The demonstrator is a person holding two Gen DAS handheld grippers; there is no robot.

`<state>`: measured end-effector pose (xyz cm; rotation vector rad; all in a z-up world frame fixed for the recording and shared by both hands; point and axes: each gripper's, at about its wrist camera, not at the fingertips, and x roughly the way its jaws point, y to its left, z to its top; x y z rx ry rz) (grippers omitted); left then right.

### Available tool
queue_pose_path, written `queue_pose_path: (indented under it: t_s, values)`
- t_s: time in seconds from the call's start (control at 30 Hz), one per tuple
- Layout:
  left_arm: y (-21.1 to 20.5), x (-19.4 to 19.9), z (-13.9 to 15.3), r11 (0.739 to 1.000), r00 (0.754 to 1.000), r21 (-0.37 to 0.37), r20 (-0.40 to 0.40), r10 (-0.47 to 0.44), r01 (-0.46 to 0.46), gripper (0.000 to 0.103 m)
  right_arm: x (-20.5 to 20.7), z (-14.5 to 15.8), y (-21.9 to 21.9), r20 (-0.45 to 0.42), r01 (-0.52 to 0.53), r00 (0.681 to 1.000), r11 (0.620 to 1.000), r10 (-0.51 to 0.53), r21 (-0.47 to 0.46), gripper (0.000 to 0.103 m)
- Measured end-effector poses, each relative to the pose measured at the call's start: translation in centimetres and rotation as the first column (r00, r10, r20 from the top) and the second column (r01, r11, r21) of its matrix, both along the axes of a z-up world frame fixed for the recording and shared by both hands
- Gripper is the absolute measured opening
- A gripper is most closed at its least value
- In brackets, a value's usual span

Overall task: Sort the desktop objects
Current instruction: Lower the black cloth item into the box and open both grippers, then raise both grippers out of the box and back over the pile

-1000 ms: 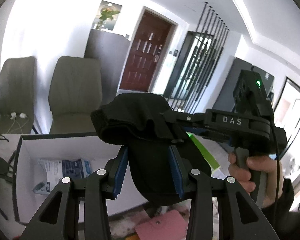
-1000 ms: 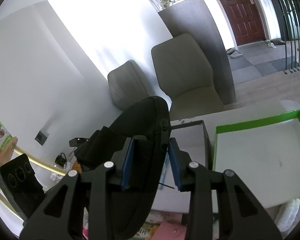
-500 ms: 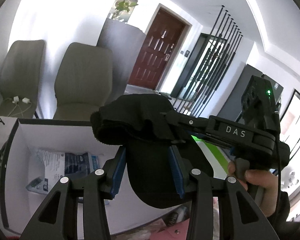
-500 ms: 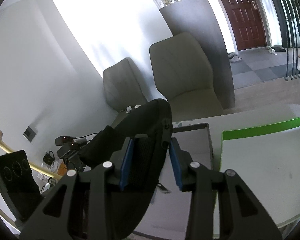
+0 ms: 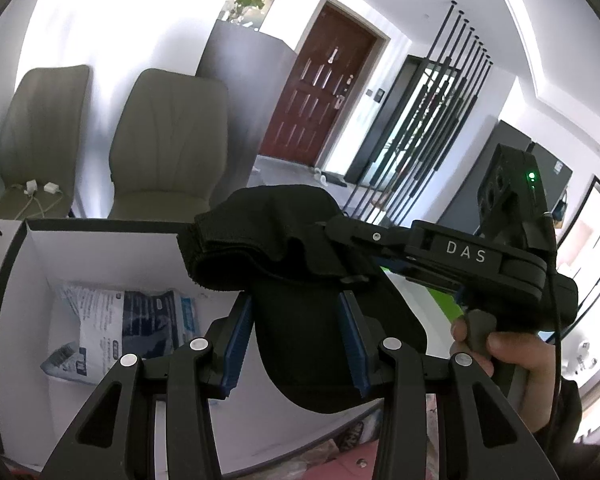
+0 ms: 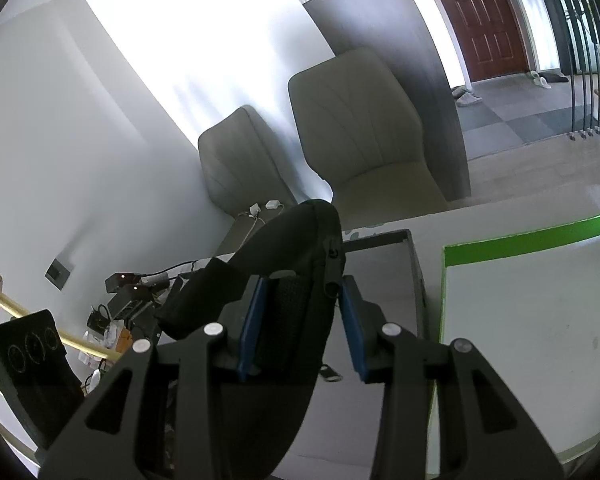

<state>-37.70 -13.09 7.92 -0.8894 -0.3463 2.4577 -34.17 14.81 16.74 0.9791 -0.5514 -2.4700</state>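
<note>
Both grippers have sunk toward the white box [image 5: 100, 248]. We hold the black pouch [image 5: 300, 264] above its near edge, left gripper [image 5: 296, 344] and right gripper [image 6: 302, 328] tilted downward, each clamped on it, the right jaws loosening slightly.

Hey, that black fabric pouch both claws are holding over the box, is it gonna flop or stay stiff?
Probably floppy: the black pouch bunches and folds near its strap end. It likely sags between grips, since its lower edge droops below the left claw. The woven fabric looks unlikely to slip.
</note>
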Motion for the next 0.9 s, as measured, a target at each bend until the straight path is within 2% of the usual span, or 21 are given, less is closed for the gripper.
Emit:
queue_pose_path:
  t_s: [0.2,0.27,0.33,0.47,0.5,0.6,0.9]
  values:
    - [0.6,-0.4,-0.3,1.0,1.0,-0.016,0.017,-0.009,0.01,0.042,-0.6,-0.8,0.2,0.023,0.006,1.0,1.0,-0.006,-0.001,0.041]
    - [1.0,-0.5,-0.6,0.999,0.999,-0.033,0.027,-0.025,0.026,0.042,-0.8,-1.2,-0.1,0.039,-0.003,0.999,1.0,0.002,0.017,0.051]
    - [1.4,-0.7,-0.8,0.998,0.998,-0.046,0.036,-0.043,0.045,0.042,-1.2,-1.8,-0.6,0.069,-0.004,0.998,0.997,-0.002,0.073,0.071]
    - [1.9,-0.8,-1.0,0.996,0.998,-0.078,0.048,-0.037,0.041,0.042,-1.2,-1.8,-0.4,0.047,0.053,0.997,0.989,-0.06,0.134,0.077]
    - [1.8,-0.9,-1.2,0.996,0.998,-0.079,0.052,-0.034,0.038,0.042,-1.1,-1.7,-0.2,0.036,0.067,0.997,0.989,-0.072,0.134,0.083]
    - [1.4,-1.0,-1.4,0.997,0.998,-0.079,0.06,-0.022,0.027,0.042,-1.1,-1.4,0.1,0.02,0.075,0.997,0.989,-0.078,0.124,0.084]
    - [1.0,-1.1,-1.7,0.997,0.998,-0.072,0.062,-0.005,0.01,0.042,-1.2,-2.0,-0.1,0.05,0.046,0.997,0.995,-0.051,0.09,0.084]
